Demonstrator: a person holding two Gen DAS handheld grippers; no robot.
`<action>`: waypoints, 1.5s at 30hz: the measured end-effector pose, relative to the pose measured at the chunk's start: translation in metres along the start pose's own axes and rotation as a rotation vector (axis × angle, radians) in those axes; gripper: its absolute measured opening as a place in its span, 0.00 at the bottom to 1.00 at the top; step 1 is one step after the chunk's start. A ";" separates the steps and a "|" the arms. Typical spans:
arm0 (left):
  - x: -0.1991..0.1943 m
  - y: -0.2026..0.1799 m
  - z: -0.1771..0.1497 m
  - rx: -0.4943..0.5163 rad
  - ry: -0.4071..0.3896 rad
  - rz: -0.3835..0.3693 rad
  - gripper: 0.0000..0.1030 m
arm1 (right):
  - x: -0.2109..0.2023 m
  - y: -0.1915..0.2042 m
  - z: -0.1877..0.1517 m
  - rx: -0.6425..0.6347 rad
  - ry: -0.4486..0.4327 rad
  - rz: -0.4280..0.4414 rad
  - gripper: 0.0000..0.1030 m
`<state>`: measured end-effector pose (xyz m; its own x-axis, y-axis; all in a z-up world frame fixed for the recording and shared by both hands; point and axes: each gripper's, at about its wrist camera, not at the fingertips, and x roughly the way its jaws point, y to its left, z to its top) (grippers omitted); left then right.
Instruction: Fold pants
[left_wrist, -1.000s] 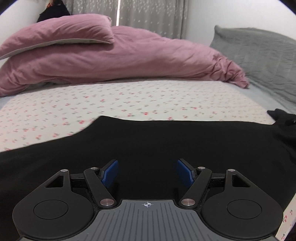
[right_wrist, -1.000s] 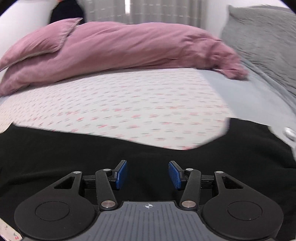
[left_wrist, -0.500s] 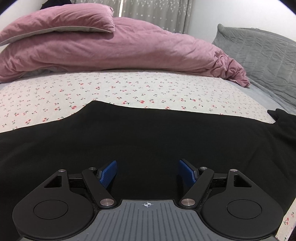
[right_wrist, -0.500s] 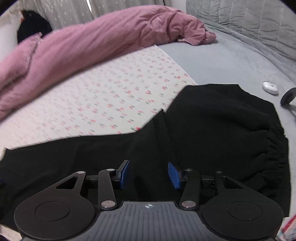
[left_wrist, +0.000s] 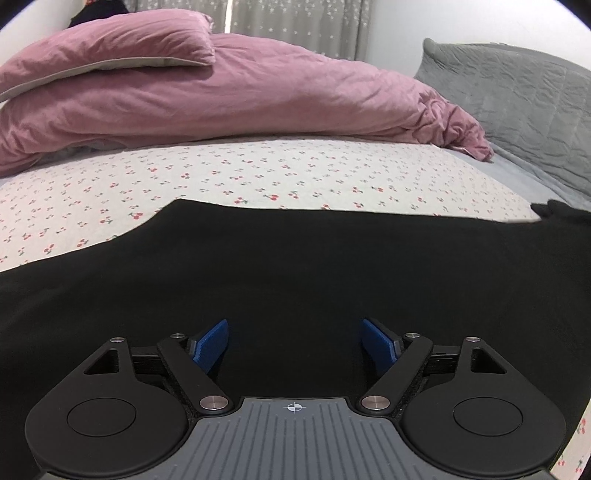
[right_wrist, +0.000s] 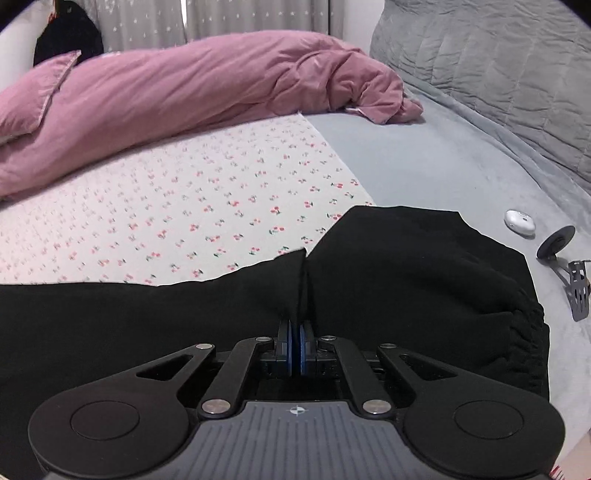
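Pants (right_wrist: 406, 280) lie flat across the near bed (right_wrist: 221, 206); right tool (right_wrist: 295, 343) pinches a fabric ridge, left tool (left_wrist: 295, 345) gapes above them.
Pink duvet (right_wrist: 192, 92) far; white case (right_wrist: 520, 222) and stand (right_wrist: 569, 266) right.

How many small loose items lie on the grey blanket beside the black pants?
2: a white case near the blanket's right edge, and a dark stand just right of the pants. Others may be out of view.

A pink duvet (left_wrist: 258, 99) and pillow (left_wrist: 110, 48) lie on the cherry-print sheet (left_wrist: 258, 173); a white case (right_wrist: 520, 221) rests on the grey blanket (right_wrist: 424, 162)
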<state>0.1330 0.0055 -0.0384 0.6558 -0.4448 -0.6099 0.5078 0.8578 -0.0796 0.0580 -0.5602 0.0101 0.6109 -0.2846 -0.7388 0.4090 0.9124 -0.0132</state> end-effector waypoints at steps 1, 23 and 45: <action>0.001 -0.004 -0.002 0.019 -0.001 0.005 0.81 | 0.002 0.001 0.001 -0.010 0.011 -0.008 0.16; -0.013 -0.022 -0.008 0.113 -0.029 -0.033 0.81 | 0.001 -0.005 -0.034 0.048 0.054 0.010 0.27; -0.017 0.013 0.002 -0.147 -0.028 -0.166 0.81 | -0.026 0.206 0.010 -0.240 0.067 0.295 0.11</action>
<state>0.1295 0.0240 -0.0275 0.5861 -0.5881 -0.5573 0.5247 0.7996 -0.2920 0.1335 -0.3675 0.0333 0.6297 0.0131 -0.7768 0.0467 0.9974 0.0548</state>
